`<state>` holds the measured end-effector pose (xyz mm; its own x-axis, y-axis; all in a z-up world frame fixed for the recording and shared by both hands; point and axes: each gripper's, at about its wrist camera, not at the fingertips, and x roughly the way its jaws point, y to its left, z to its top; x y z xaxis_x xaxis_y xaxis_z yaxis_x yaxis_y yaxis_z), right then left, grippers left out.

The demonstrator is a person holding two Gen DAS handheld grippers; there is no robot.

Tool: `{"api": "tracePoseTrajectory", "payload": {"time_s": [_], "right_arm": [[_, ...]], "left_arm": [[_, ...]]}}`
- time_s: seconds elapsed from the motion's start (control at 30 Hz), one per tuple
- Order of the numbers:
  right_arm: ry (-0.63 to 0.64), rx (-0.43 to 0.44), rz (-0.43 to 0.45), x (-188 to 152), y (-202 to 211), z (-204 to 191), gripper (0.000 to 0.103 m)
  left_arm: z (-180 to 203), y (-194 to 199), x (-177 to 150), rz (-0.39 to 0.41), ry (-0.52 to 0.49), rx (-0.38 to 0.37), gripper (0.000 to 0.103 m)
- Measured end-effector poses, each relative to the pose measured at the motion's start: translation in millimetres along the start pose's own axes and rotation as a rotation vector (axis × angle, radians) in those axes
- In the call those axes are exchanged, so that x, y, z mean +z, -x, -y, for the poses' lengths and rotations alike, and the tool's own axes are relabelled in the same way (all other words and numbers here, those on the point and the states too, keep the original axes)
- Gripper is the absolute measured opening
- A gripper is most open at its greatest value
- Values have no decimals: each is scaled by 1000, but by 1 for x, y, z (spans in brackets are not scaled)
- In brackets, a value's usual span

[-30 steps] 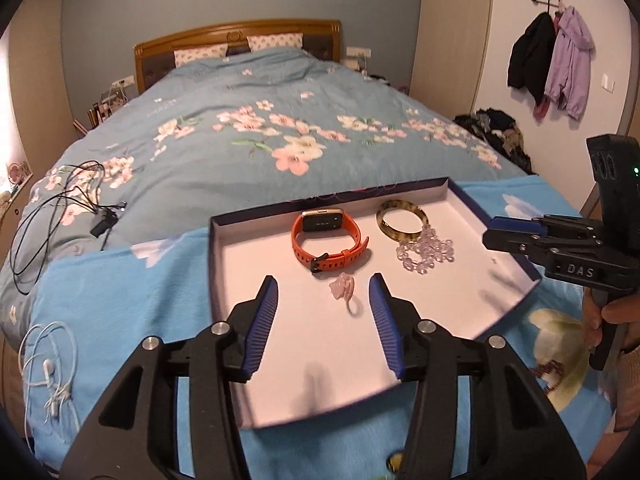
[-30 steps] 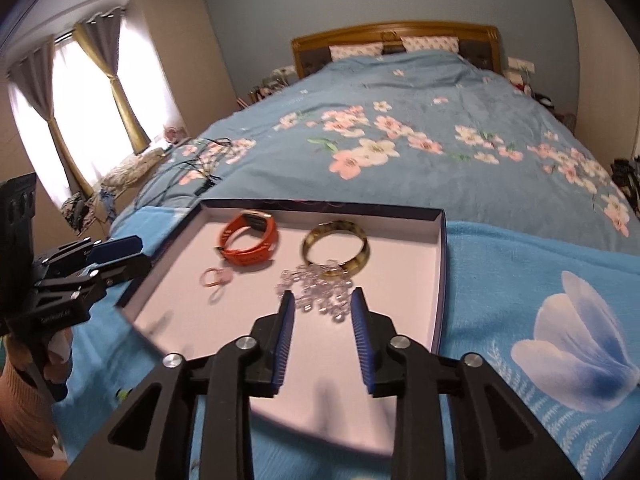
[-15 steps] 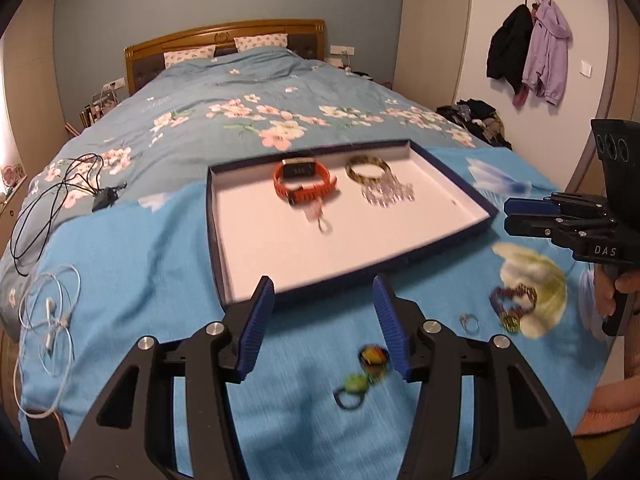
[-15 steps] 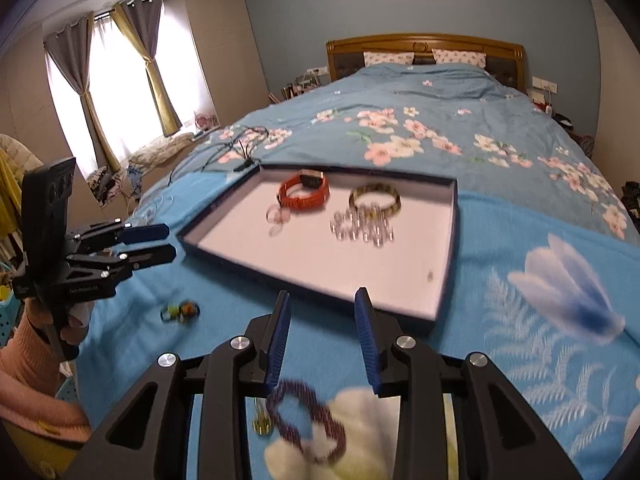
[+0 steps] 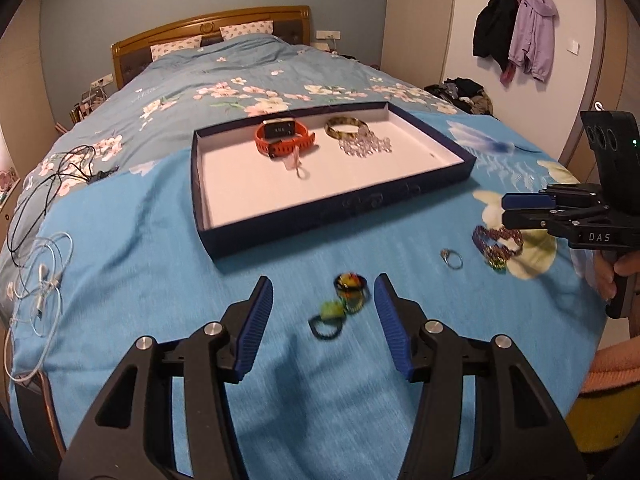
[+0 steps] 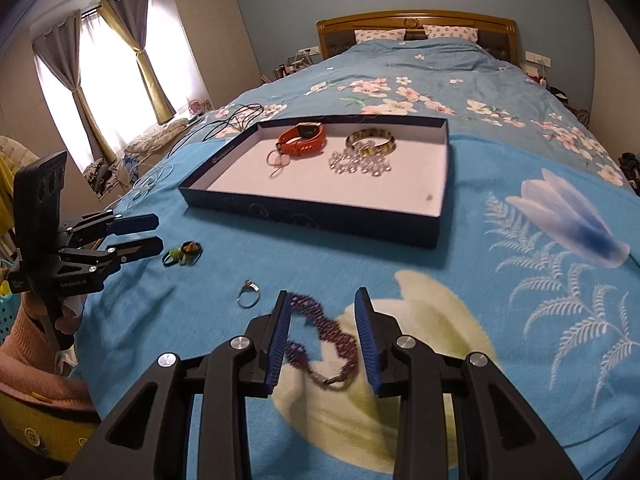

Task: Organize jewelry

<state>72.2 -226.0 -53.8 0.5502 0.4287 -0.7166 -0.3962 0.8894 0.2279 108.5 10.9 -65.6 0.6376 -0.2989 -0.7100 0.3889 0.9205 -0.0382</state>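
A dark blue tray [image 5: 340,206] [image 6: 320,216] lies on the bed and holds an orange watch band [image 5: 285,141] [image 6: 303,139], a brown bangle [image 5: 345,126] [image 6: 370,140], a clear bead bracelet [image 5: 366,146] [image 6: 358,164] and a pink ring [image 5: 296,162] [image 6: 276,158]. My left gripper [image 5: 323,314] [image 6: 148,234] is open, with colourful hair ties [image 5: 340,300] [image 6: 182,255] between its fingers. My right gripper [image 6: 322,336] [image 5: 505,208] is open over a purple bead bracelet [image 6: 324,340] [image 5: 496,240]. A silver ring [image 5: 452,258] [image 6: 249,294] lies between them.
Black cables [image 5: 52,184] and white earphones [image 5: 40,276] lie on the bed at the left. The bed's near edge is just below both grippers. Coats [image 5: 516,28] hang on the wall at the right.
Both grippers have pulled back from over the tray to the near part of the bed. The hair ties and purple bracelet have come into view between their fingers.
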Motion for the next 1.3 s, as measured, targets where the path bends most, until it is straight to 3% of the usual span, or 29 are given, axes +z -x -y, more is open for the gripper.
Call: {"api": "tracePoseTrajectory", "payload": {"time_s": [0.6, 0.9, 1.0, 1.3], "right_arm": [[5, 5, -3, -2, -4, -11, 33], [-4, 14, 5, -2, -2, -10, 35], [-9, 11, 5, -3, -1, -7, 36], [-19, 11, 1, -6, -2, -3, 36]], "left_arm": [[12, -21, 5, -36, -16, -31, 50], [14, -44, 13, -99, -17, -33, 38], [11, -46, 14, -101, -6, -27, 24], [10, -41, 18, -59, -1, -30, 22]]}}
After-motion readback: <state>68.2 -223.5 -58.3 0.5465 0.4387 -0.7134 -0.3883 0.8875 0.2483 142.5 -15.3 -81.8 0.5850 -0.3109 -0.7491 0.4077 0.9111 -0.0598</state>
